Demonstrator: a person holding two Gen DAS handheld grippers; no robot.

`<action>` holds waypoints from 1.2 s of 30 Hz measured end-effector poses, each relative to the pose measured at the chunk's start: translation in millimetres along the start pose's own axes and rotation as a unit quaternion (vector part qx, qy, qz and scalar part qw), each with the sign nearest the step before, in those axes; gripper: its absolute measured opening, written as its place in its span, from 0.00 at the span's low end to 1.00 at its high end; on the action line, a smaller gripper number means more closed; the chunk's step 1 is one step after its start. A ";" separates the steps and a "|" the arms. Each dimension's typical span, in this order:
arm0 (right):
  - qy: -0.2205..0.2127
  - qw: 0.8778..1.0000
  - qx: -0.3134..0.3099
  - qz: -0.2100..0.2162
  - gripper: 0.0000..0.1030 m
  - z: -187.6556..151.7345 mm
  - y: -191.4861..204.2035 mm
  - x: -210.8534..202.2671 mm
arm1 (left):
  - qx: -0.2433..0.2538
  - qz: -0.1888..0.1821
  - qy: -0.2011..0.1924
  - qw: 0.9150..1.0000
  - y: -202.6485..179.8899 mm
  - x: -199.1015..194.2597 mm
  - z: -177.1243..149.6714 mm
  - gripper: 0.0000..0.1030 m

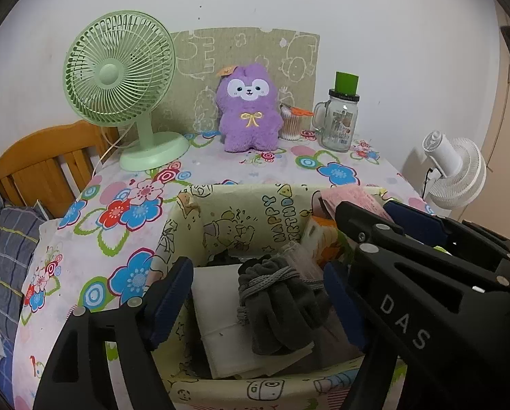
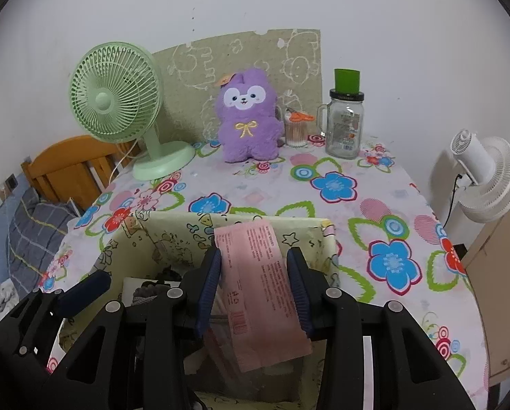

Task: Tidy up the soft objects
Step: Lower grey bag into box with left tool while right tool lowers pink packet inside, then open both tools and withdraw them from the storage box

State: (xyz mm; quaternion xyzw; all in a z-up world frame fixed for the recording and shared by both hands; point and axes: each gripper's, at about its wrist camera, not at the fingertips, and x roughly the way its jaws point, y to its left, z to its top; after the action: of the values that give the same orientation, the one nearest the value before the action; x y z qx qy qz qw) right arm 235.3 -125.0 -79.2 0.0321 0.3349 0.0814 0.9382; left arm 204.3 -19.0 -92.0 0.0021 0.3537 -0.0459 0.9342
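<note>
A cartoon-print fabric box [image 1: 255,218] stands on the flowered tablecloth, near its front edge. Inside, a dark grey soft bundle [image 1: 275,300] tied with cord lies on a white folded item [image 1: 220,328]. My left gripper [image 1: 255,297] is open around the bundle, and its left pad stands clear of it. My right gripper [image 2: 256,283] is shut on a flat pink packet [image 2: 258,290], held over the right side of the box [image 2: 173,235]. In the left wrist view the packet [image 1: 350,194] shows above the box's right rim. A purple plush toy [image 1: 248,109] [image 2: 248,116] sits upright at the back.
At the back stand a green desk fan [image 1: 118,82], a cotton-swab pot [image 1: 290,123] and a glass jar with a green lid [image 1: 340,119]. A white fan [image 2: 483,174] stands off the table's right edge. A wooden frame [image 1: 43,164] and bedding lie to the left.
</note>
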 end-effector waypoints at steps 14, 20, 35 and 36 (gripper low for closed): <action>0.000 1.000 -0.005 -0.008 0.69 -5.2 3.0 -3.0 | -0.002 -0.004 -0.009 1.000 2.6 -8.5 -0.2 0.85; -0.006 1.000 0.002 -0.017 0.79 -9.9 0.5 -19.1 | 0.004 -0.005 -0.020 1.000 -3.4 -22.9 -4.0 0.87; -0.051 0.998 0.020 -0.036 0.87 -21.2 -7.6 -72.8 | -0.009 -0.002 -0.050 0.999 -10.8 -63.2 -12.6 0.98; -0.055 0.998 0.019 -0.037 0.87 -22.3 -7.3 -76.8 | -0.009 -0.001 -0.051 0.999 -11.0 -64.7 -13.1 0.99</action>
State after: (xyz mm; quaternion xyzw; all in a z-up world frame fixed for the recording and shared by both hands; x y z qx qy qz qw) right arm 163.6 -145.5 -49.5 0.0418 0.2851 0.0381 0.9568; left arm 146.4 -24.1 -58.7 -0.0089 0.3060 -0.0442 0.9510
